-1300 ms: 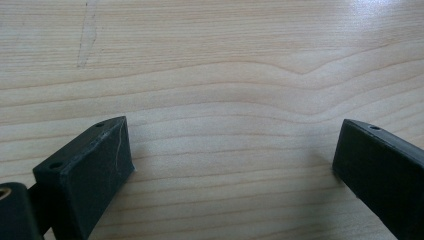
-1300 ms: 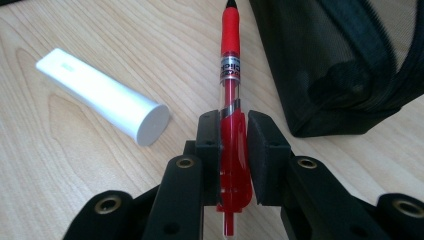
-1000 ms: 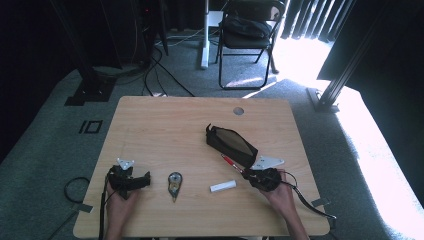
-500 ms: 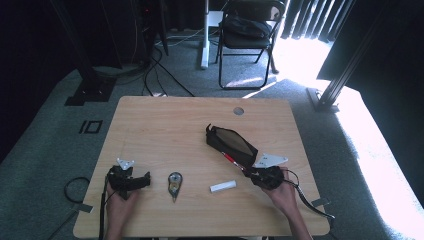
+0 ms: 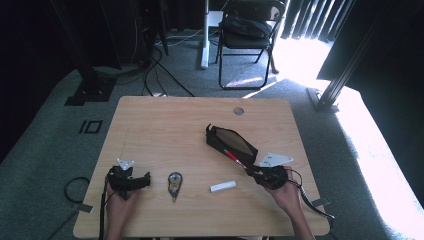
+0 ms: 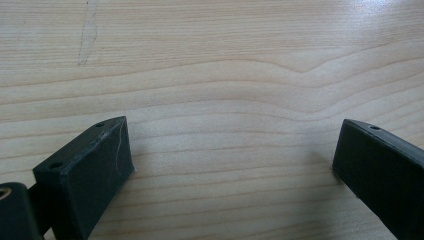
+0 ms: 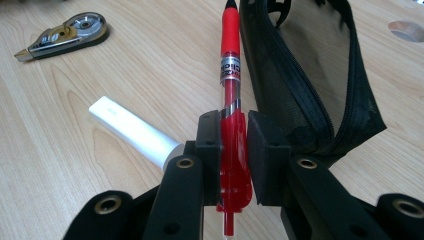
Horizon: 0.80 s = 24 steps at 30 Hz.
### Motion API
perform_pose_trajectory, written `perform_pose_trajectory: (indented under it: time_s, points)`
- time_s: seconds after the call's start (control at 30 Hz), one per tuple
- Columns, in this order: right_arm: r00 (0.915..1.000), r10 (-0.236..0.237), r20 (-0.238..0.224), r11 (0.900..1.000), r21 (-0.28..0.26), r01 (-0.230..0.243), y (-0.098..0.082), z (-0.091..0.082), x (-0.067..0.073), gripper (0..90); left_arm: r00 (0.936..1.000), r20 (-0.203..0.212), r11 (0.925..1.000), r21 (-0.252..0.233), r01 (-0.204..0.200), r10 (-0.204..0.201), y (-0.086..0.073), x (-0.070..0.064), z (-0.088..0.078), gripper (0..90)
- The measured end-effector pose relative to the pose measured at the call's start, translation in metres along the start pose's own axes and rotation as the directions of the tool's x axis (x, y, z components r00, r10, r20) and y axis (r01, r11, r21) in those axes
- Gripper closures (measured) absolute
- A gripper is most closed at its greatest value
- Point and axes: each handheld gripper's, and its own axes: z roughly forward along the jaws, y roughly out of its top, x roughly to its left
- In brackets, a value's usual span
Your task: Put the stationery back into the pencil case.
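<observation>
Right gripper (image 7: 234, 137): jaws clamped on the red plastic pen (image 7: 231, 107), tip aimed at the open black mesh zip pouch (image 7: 320, 90), pen lying along the pouch's near rim. Left gripper (image 6: 232, 165): jaws spread wide and empty over the bare wooden surface (image 6: 210, 65), well apart from the pouch. Recommended: keep the pen in line with the pouch's zip opening, feed tip-first, release only once inside. The white cylindrical stick (image 7: 135, 132) and grey correction-tape dispenser (image 7: 65, 34) lie beside the pouch, beyond the pen.

Red pen (image 7: 231, 95), tip toward open black pouch (image 7: 320, 85)
</observation>
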Motion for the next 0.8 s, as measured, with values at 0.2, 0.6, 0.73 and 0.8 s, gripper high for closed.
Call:
perform_pose_trajectory:
  time_s: [0.2, 0.6, 0.73, 0.8]
  points:
    - [1.0, -0.004, 0.005, 1.0, -0.008, 0.004, 0.002, -0.004, 0.001, 76.5, 1.0, 0.0, 1.0, 0.0, 0.0, 0.0, 0.0, 0.0, 0.0, 2.6]
    - [0.9998, -0.02, 0.006, 1.0, -0.017, 0.02, 0.009, -0.007, 0.002, 76.5, 1.0, 0.0, 1.0, 0.0, 0.0, 0.0, 0.0, 0.0, 0.0, 2.6]
    - [0.9997, -0.021, 0.009, 1.0, -0.023, 0.021, 0.012, -0.01, -0.001, 76.5, 1.0, 0.0, 1.0, 0.0, 0.0, 0.0, 0.0, 0.0, 0.0, 2.6]
    - [0.9998, -0.019, 0.012, 1.0, -0.024, 0.019, 0.013, -0.012, -0.003, 76.5, 1.0, 0.0, 1.0, 0.0, 0.0, 0.0, 0.0, 0.0, 0.0, 2.6]
